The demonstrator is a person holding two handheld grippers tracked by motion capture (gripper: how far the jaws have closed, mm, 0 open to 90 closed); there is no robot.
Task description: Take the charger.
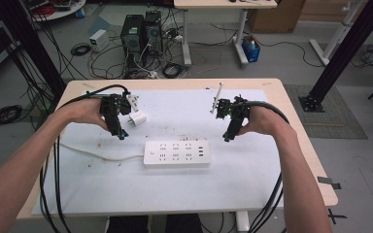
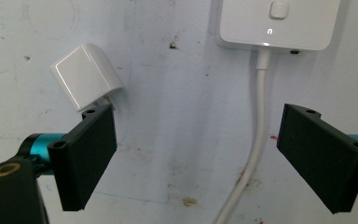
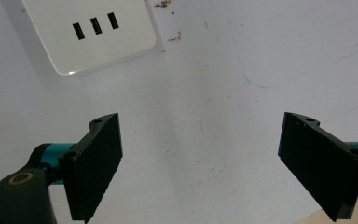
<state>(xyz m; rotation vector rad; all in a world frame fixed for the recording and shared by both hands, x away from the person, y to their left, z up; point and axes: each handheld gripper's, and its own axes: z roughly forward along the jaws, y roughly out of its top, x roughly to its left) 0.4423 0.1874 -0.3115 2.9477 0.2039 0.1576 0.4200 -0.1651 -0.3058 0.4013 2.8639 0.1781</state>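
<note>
A white power strip (image 1: 176,153) lies flat in the middle of the white mat, its cable (image 1: 94,154) running off to the left. A small white plug adapter (image 1: 137,119) rests on the mat just behind it. My left gripper (image 1: 119,133) hovers open beside the adapter, pointing down at the mat. In the left gripper view the adapter (image 2: 86,75) lies just past the left jaw, and the strip's switch end (image 2: 279,23) and cable (image 2: 256,135) show between the jaws. My right gripper (image 1: 228,137) hangs open right of the strip, whose USB end (image 3: 93,35) lies ahead, nothing between its jaws.
The white mat (image 1: 252,170) covers most of the wooden table (image 1: 301,141). On the floor beyond stand computer towers (image 1: 141,31) amid tangled cables, and black frame posts (image 1: 340,58) rise at both sides. Gripper cables trail off the table's front edge.
</note>
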